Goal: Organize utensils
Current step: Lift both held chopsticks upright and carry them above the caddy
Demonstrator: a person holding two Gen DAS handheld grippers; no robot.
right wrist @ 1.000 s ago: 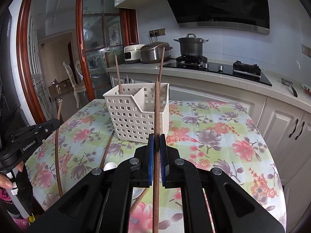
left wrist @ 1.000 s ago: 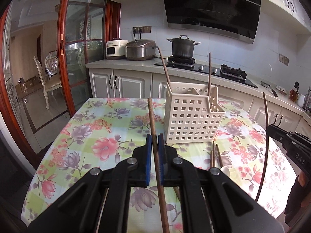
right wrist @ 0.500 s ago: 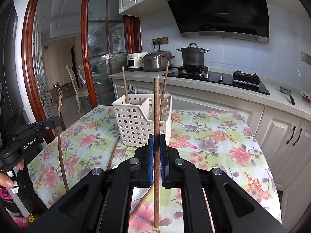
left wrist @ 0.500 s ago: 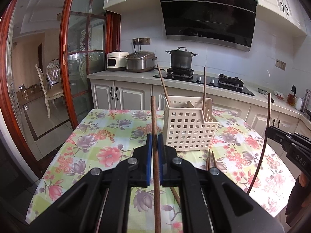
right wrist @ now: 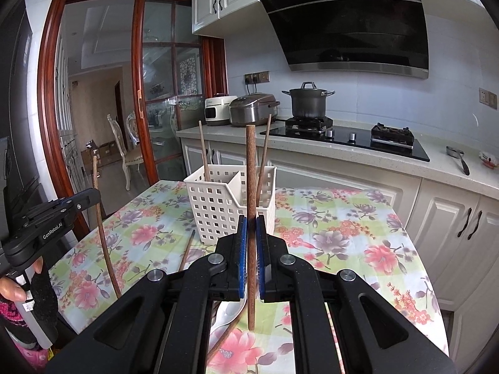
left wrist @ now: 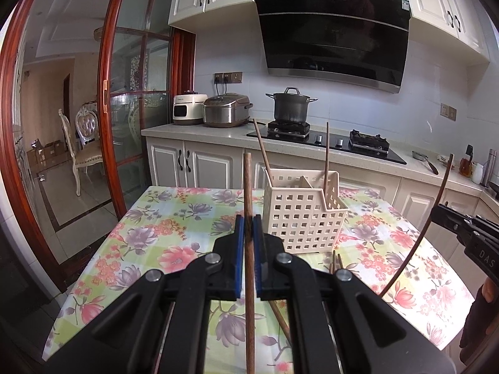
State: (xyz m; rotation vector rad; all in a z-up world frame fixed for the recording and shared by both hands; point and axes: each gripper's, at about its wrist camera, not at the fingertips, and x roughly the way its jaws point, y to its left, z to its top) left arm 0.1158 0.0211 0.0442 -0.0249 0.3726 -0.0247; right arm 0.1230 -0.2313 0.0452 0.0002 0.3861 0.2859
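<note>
Left gripper clamped on a brown chopstick, held upright above the floral-cloth table. Right gripper likewise clamped on its own chopstick, upright, lower tip hanging above the cloth. White perforated caddy sits mid-table, straight ahead of both grippers; two compartments, divider visible. One chopstick leans in the left compartment, another stands in the right one. Loose chopsticks lie on the cloth just in front of the caddy, between it and the grippers. A white spoon lies under the right gripper, mostly hidden. Table around the caddy's sides is bare cloth. Far edge near the counter cabinets; left edge faces the glass sliding door. Pot and cookers on the counter, well apart.
</note>
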